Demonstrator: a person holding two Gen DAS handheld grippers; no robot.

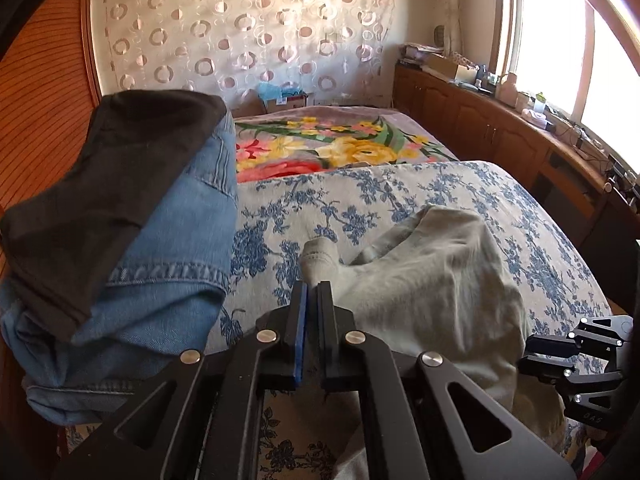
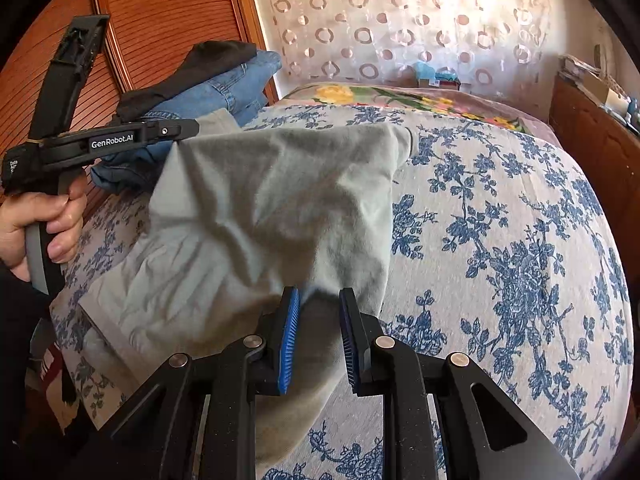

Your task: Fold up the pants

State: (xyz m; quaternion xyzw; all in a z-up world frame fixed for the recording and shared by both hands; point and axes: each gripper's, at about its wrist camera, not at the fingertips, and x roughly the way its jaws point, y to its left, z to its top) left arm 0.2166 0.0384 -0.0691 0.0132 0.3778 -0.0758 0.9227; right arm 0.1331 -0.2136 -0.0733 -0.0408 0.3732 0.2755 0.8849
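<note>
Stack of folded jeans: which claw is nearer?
Left. The left claw, pinching the grey pants, is right beside the stack of folded jeans; the right claw grips the pants' far side.

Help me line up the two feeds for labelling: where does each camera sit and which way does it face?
Left wrist: on the left tool, looking down its fingers across the bed at the grey pants it pinches; the right tool shows at the right edge.
Right wrist: on the right tool, facing the same pants; the left tool and hand show at left.
Shared: the pants, bed and folded jeans.
</note>
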